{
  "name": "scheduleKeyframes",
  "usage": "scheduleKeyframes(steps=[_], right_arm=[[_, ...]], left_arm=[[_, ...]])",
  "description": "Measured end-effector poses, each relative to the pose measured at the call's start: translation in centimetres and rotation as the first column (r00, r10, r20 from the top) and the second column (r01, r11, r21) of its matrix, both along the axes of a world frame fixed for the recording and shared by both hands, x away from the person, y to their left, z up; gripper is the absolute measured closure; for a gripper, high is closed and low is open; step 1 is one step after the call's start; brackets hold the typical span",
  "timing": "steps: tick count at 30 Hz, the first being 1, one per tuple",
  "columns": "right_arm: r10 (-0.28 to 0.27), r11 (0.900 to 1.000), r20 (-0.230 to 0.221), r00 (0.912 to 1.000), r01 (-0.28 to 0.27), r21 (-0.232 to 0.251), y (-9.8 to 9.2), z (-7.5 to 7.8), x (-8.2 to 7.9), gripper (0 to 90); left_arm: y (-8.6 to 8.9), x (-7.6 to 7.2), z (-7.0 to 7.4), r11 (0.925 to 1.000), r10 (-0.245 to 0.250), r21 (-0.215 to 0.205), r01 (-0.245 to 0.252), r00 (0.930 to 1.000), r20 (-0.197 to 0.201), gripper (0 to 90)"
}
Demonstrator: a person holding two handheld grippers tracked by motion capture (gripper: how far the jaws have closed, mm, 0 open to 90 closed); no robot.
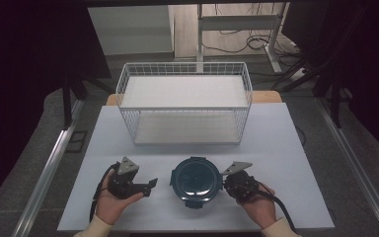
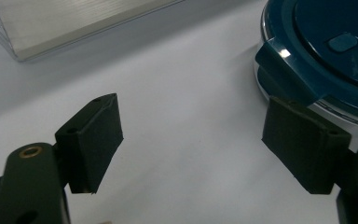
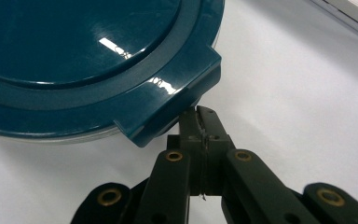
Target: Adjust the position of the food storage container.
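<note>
- Our left gripper [image 1: 148,186] sits jaws apart, just left of the round blue container [image 1: 196,179].
- Our right gripper [image 3: 200,122], jaws together, tips under its lid clip [image 3: 177,109].

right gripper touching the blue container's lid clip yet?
Cannot tell. In the right gripper view the right gripper, jaws shut, has its tips right under the lid clip of the blue container; neither contact nor gap shows plainly.

Round teal lid [image 3: 74,42]: glossy smooth plastic, catching bright highlights.
Container rim under lid [image 2: 335,114]: shiny metal band.
White wire basket [image 1: 185,101]: thin coated metal mesh.
Pale tabletop [image 1: 276,148]: smooth, matt.
Black gripper pads [image 2: 95,140]: matt, rubber-like.
Gripper link pins [image 3: 174,156]: brassy metal.
</note>
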State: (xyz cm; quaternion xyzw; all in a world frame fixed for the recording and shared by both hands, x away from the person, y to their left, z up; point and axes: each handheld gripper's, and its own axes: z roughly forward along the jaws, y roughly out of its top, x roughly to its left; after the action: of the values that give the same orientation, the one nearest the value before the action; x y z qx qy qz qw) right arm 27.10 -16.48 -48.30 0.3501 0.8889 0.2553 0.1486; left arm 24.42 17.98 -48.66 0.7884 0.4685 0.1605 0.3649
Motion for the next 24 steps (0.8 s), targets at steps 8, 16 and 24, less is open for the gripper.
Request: scheduleKeyframes(steps=[8,16,24], right_arm=[[0.022,0.994,-0.022,0.9995,-0.020,0.109,-1.8,0.9,0.5,89.9],[-0.032,0.975,0.018,0.9993,0.027,0.220,-4.3,1.0,0.1,66.9],[-0.070,0.931,-0.009,0.9975,0.068,0.359,-5.9,1.1,0.3,38.1]], left_arm=[[0.4,-0.1,0.2,0.9998,0.010,-0.017,-0.010,0.9999,0.007,19.6],[0.7,-0.2,0.7,0.9985,0.011,-0.053,-0.011,0.9999,0.000,20.7],[1.2,-0.3,0.8,0.9955,0.021,-0.092,-0.021,0.9998,0.002,19.9]])
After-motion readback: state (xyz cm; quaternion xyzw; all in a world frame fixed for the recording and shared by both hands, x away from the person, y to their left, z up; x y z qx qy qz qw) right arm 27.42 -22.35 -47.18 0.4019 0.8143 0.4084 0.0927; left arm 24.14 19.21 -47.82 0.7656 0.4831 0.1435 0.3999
